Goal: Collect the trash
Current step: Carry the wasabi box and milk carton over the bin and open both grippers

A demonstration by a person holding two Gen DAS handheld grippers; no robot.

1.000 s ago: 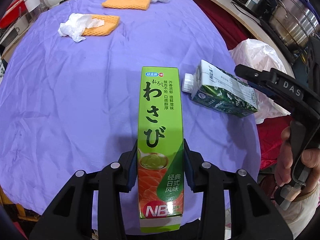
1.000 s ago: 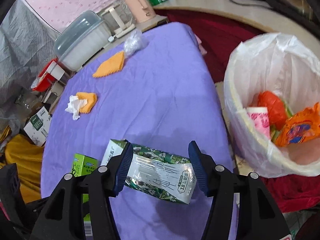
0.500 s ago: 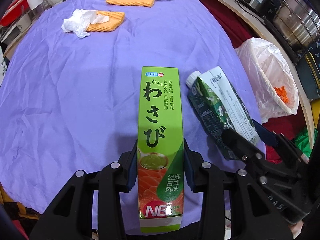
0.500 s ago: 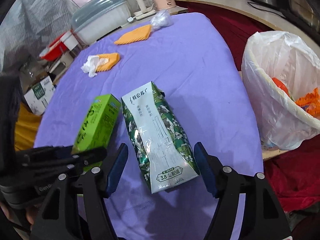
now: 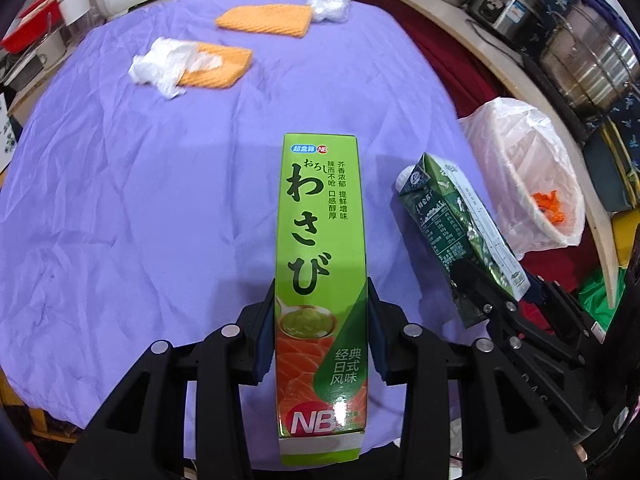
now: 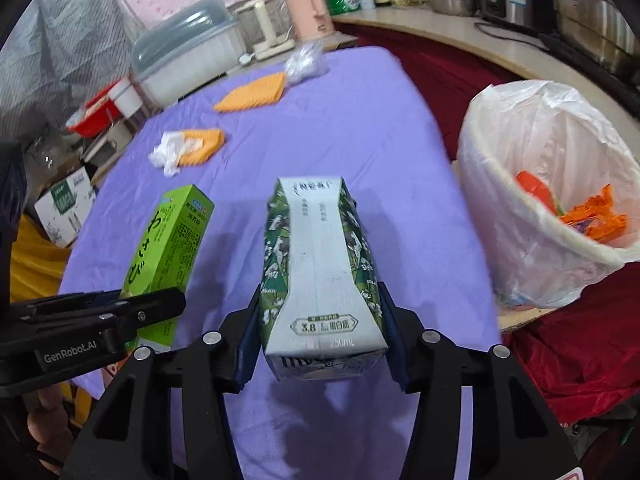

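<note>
My left gripper (image 5: 321,320) is shut on a tall green wasabi box (image 5: 320,248) and holds it above the purple tablecloth (image 5: 140,200). My right gripper (image 6: 320,332) is shut on a green and white milk carton (image 6: 320,264), held lengthwise just right of the wasabi box (image 6: 168,252). The carton also shows in the left wrist view (image 5: 456,228). A bin lined with a white bag (image 6: 548,192) stands to the right of the table and holds orange wrappers. A crumpled white tissue (image 5: 164,64) and a clear plastic wad (image 5: 330,2) lie at the far side.
Two orange cloths (image 5: 264,20) (image 5: 218,68) lie on the far part of the table. A white lidded container (image 6: 188,64), a pink kettle (image 6: 310,10) and steel pots (image 5: 592,56) stand beyond the table. Red cloth (image 6: 448,72) covers the gap by the bin.
The right gripper has swung the milk carton from crosswise to lengthwise and brought it beside the wasabi box. The left gripper keeps hold of the wasabi box and has risen a little.
</note>
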